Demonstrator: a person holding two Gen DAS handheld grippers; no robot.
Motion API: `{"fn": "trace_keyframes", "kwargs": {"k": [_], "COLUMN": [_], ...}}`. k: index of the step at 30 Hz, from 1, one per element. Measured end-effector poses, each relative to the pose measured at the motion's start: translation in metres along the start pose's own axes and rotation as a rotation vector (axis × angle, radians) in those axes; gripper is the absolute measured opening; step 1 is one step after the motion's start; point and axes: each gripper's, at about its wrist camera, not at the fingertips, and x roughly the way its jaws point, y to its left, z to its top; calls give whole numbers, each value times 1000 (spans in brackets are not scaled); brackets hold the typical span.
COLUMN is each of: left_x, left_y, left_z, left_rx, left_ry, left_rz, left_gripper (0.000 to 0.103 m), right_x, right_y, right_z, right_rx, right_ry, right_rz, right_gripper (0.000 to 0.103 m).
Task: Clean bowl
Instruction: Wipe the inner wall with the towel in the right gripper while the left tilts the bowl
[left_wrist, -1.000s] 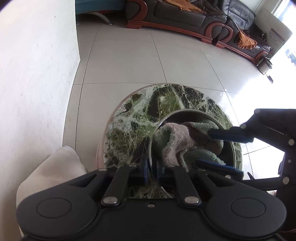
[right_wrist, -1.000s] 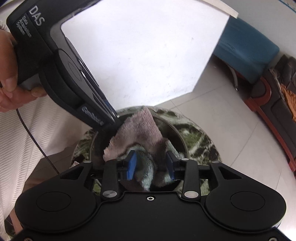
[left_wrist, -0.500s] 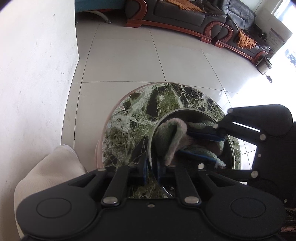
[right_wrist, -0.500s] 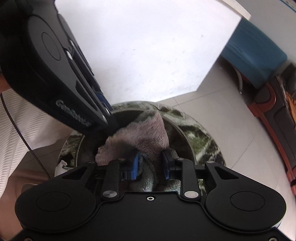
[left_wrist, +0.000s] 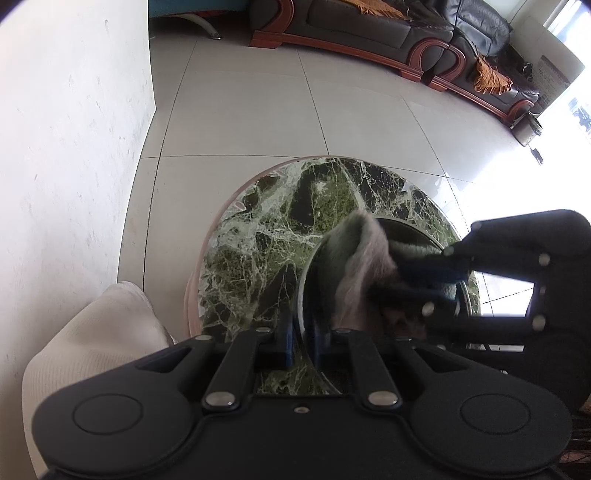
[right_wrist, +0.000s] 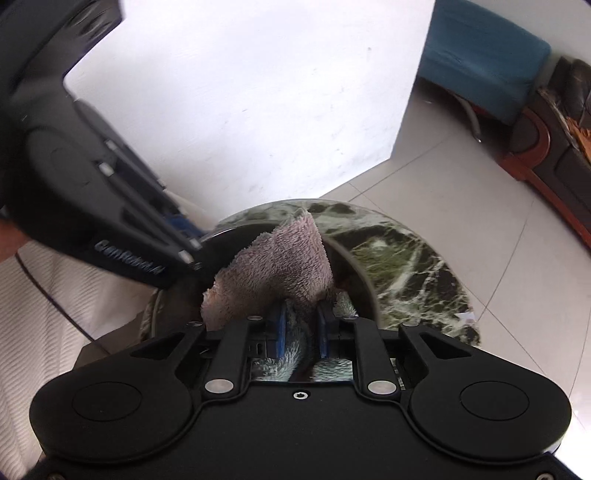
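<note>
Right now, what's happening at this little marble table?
A person with tongs in each hand is wiping out a metal bowl on the round green marble table. The left tongs are shut on the bowl's rim, steadying it. The right tongs have just been closing on a pinkish-grey towel inside the bowl and now pinch it.

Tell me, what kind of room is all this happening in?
Most likely a home living room. A long dark leather sofa with a red wooden frame lines the far side, the floor is large pale glossy tiles, and the work happens on a small round green marble side table.
</note>
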Motion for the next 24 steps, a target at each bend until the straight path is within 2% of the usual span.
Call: {"fn": "trace_keyframes", "kwargs": {"k": [4,8,13,17,21,24], "left_x": [1,2,1,0,1,2], "left_y": [-2,-2,-4,-7,-7,-6], "left_z": [1,1,1,1,2,1], "left_rx": [6,13,16,15,21,22], "left_ry": [2,7,8,5,7,12], "left_rz": [-7,-6,-1,2,5,9], "left_gripper": [9,8,9,9,9,9], "right_x": [1,1,3,-2,-1,-1], "right_y": [8,15,9,2,9,16], "right_z": [-12,-17,-2,-7,-23,-21], "right_rx": [-13,19,-7,16,57,67], "right_ry": [43,42,1,2,31,30], "right_rz": [-2,52,8,-10,35,79], "right_gripper": [16,16,16,15,16,16]}}
